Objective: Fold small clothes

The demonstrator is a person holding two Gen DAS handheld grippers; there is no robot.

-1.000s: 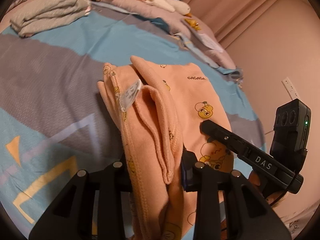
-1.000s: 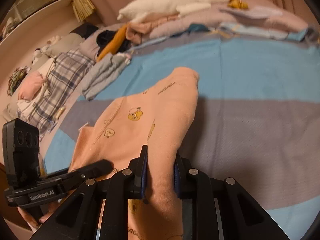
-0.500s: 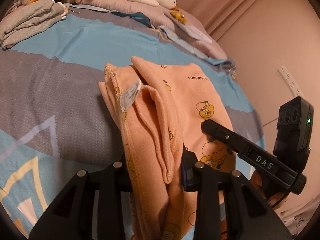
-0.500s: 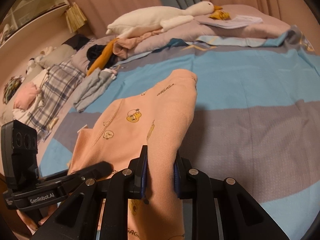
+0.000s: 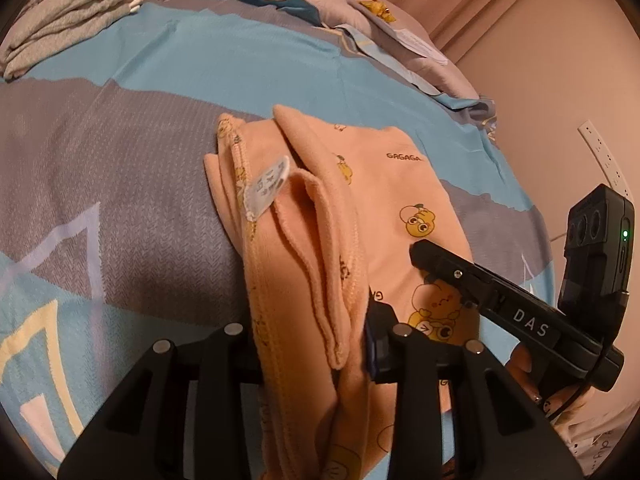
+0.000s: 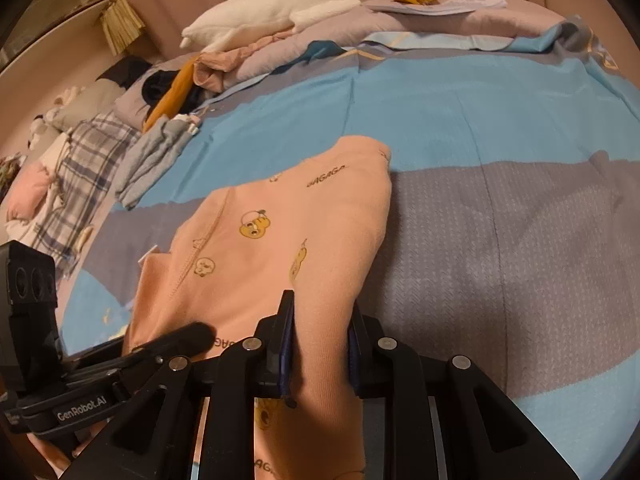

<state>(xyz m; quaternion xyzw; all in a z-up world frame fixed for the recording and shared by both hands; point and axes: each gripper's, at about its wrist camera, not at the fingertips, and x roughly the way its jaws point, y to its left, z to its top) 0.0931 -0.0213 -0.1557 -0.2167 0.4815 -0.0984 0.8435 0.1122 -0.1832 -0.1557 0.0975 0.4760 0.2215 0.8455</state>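
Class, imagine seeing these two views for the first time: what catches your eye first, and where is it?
The peach garment printed with cartoon ducks lies across the striped bedspread, pinched at its near edge by the left tool and the right tool. Behind, a white goose plush lies on the pillows.

The garment (image 5: 384, 200) is peach with yellow cartoon prints and a white label (image 5: 266, 188). The bedspread (image 6: 500, 240) has blue and grey bands. A white plush goose (image 6: 288, 8) has an orange beak. Both claws are black.
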